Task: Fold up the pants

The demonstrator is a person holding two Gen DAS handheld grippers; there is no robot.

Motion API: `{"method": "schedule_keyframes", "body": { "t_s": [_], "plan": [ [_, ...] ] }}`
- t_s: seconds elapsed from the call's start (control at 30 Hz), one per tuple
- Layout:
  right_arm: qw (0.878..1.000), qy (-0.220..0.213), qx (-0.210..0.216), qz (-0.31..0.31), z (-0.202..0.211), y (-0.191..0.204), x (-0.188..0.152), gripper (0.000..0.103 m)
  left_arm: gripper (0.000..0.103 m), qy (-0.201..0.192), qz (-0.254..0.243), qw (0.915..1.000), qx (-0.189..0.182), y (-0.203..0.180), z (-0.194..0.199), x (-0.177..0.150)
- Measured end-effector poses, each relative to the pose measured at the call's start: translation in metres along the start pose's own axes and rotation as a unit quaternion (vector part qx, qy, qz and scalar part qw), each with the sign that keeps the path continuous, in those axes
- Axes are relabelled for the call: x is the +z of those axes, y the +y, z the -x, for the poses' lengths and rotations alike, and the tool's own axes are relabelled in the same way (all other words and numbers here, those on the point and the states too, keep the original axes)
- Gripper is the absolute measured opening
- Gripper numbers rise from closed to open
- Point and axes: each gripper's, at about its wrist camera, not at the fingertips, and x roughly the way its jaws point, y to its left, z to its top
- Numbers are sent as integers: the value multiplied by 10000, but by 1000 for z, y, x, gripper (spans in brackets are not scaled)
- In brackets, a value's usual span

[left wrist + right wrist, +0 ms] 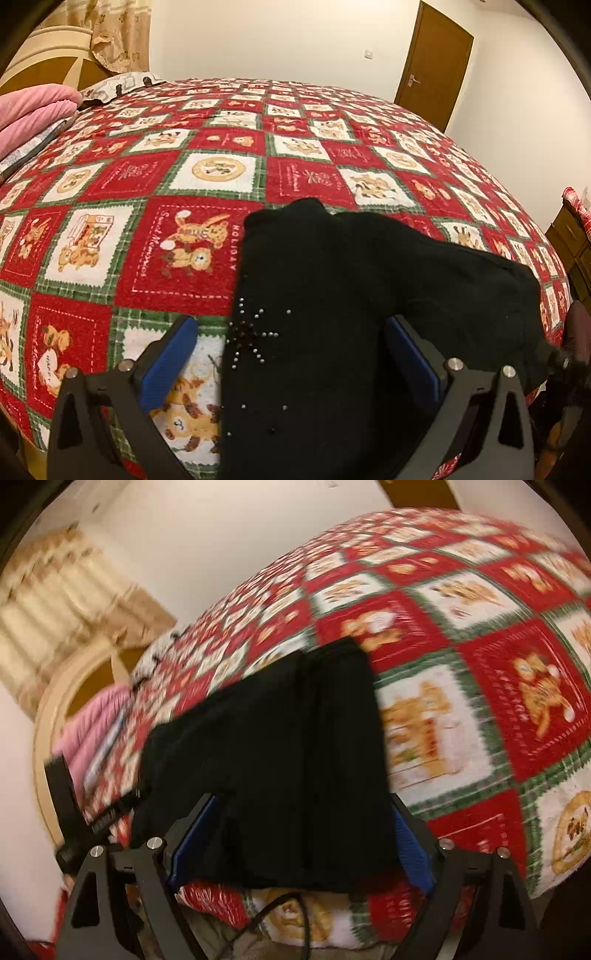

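Observation:
Black pants (369,288) lie folded in a compact block near the front edge of the bed, with a small burst of silver studs facing the left wrist view. My left gripper (291,332) is open, its blue-padded fingers (170,358) spread wide above the pants' near left part, holding nothing. In the blurred right wrist view the same pants (277,746) lie between the spread fingers of my right gripper (303,819), which is open and empty. The other gripper (70,805) shows at the left edge there.
The bed is covered by a red, white and green quilt (207,173) with bear pictures. Pink folded bedding (33,114) lies at the far left by the headboard. A brown door (432,62) and a wooden cabinet (572,236) stand on the right.

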Motion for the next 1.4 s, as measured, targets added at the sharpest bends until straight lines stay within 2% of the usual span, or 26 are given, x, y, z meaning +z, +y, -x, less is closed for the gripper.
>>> {"method": "schedule_keyframes", "body": {
  "t_s": [0.07, 0.1, 0.2, 0.33, 0.43, 0.6, 0.77, 0.83, 0.9, 0.93, 1.07, 1.13, 1.23, 1.27, 1.33, 1.37, 1.4],
  "plan": [
    [9995, 49, 14, 314, -4, 15, -5, 85, 103, 10, -6, 10000, 13, 0, 0, 0],
    [9987, 97, 13, 493, -7, 24, -8, 77, 103, 19, -5, 10000, 10, 0, 0, 0],
    [9956, 115, -358, 858, -13, 35, -15, 68, 103, 37, -40, 10000, -14, 0, 0, -1],
    [9995, 82, -51, 290, -7, 13, -9, 58, 97, 28, -69, 9999, -85, -1, 2, -2],
    [9998, 12, 178, -83, 0, 1, -4, 58, 97, 19, -77, 9999, -120, -1, 3, -3],
    [9991, -316, -299, -9, 21, -4, 2, 58, 97, 21, -96, 9998, -199, 0, 4, -3],
    [9982, -403, -305, -307, 26, -21, 10, 60, 97, 11, -59, 9998, -180, -1, 4, -4],
    [9981, -439, -383, -224, 25, -19, 10, 65, 97, 5, -67, 9998, -170, -2, 5, -4],
    [9985, -228, -410, -266, 18, -21, 6, 80, 97, -18, -116, 9998, -130, -3, 4, -5],
    [9987, -112, -386, -328, 12, -21, 5, 80, 97, -22, -142, 9998, -117, -4, 4, -5],
    [9992, -126, -289, -231, 8, -15, 2, 84, 97, 6, -166, 9997, -155, -3, 3, -4],
    [10000, -57, -50, -61, 5, -6, -1, 84, 96, 1, -162, 9998, -144, -4, 3, -4],
    [9997, 54, 66, 227, -2, 10, -6, 79, 95, -10, -133, 9997, -191, -3, 4, -5],
    [9997, 70, 63, 206, -3, 10, -7, 70, 95, -28, -147, 9996, -242, -1, 4, -6],
    [9991, 47, 333, -258, -3, -5, -5, 60, 95, -85, -135, 9990, -415, 4, 5, -8],
    [9956, 76, 605, -715, -3, -22, -3, 49, 95, -106, -117, 9986, -503, 6, 6, -8],
    [9935, 120, 713, -883, -4, -30, -2, 43, 96, -127, -89, 9977, -654, 11, 7, -9]
  ]
}}
